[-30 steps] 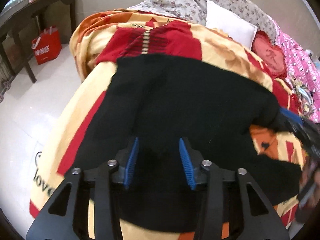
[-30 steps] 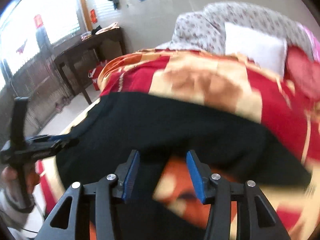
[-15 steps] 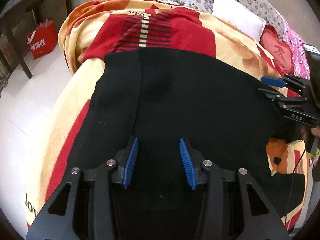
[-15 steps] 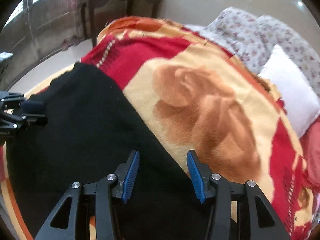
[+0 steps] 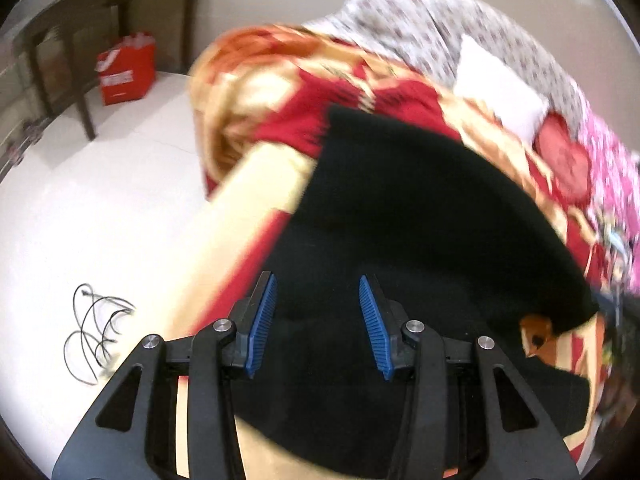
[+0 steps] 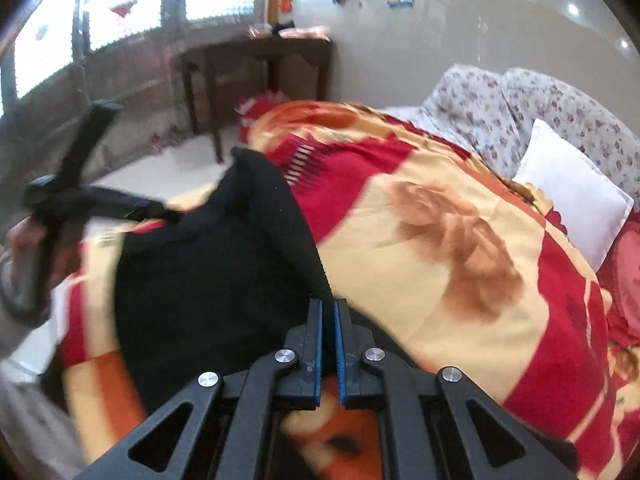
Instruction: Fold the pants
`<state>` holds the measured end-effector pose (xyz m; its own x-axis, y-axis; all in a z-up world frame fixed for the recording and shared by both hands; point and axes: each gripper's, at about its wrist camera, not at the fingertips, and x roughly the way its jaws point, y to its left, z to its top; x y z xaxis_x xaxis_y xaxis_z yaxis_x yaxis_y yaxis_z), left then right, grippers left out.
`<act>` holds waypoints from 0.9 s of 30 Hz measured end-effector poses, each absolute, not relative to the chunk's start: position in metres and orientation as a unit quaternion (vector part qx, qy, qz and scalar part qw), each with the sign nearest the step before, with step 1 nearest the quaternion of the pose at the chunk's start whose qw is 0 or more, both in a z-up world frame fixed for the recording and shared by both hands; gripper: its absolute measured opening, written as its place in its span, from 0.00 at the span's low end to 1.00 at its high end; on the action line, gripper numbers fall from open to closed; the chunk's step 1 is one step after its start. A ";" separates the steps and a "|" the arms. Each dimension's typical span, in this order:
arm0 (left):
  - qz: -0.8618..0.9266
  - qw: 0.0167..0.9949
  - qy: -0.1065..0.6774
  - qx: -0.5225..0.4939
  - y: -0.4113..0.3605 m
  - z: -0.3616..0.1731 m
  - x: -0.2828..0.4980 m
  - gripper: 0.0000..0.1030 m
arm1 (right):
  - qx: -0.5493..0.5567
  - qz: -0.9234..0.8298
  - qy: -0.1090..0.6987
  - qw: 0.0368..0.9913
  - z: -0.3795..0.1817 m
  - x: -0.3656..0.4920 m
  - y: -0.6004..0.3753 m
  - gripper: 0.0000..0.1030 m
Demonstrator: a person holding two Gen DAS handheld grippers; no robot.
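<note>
The black pants [image 5: 408, 216] lie spread on a red, yellow and orange blanket [image 5: 256, 176] on the bed. My left gripper [image 5: 318, 320] is open above the near part of the pants, with nothing between its blue pads. In the right wrist view the pants [image 6: 208, 280] lie left of centre, and my right gripper [image 6: 328, 332] is shut on their right edge. The left gripper [image 6: 120, 206] shows there too, at the pants' far left edge, partly blurred.
A white pillow [image 5: 496, 88] and floral pillows [image 6: 520, 104] lie at the head of the bed. A dark wooden table [image 6: 256, 64] stands by the wall, with a red bag [image 5: 126, 68] beside it. A black cable [image 5: 96, 332] lies on the white floor.
My right gripper has closed on the pants' right edge; it was open half a second ago. My left gripper stays open and has pulled back and to the left, so the floor now shows.
</note>
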<state>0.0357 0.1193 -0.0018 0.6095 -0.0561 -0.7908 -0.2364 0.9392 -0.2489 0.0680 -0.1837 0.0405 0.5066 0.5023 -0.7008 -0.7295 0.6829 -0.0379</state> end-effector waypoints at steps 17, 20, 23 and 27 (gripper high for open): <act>0.069 0.890 0.427 -0.141 0.125 0.007 -0.022 0.41 | -0.022 0.350 0.385 0.854 0.008 -0.011 -0.179 0.36; 0.058 0.886 0.439 -0.137 0.114 -0.003 -0.017 0.41 | -0.003 0.316 0.394 0.863 0.011 0.009 -0.175 0.44; 0.066 0.883 0.445 -0.131 0.115 -0.009 -0.015 0.41 | -0.017 0.359 0.393 0.847 0.007 0.002 -0.147 0.44; 0.077 0.875 0.458 -0.135 0.123 -0.017 -0.011 0.41 | -0.079 0.395 0.384 0.831 -0.008 -0.012 -0.095 0.44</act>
<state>-0.0109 0.1235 -0.0169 0.5686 0.0117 -0.8225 -0.2582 0.9519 -0.1649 -0.0119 -0.0946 -0.0084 0.3933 0.5956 -0.7004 -0.7163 0.6761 0.1726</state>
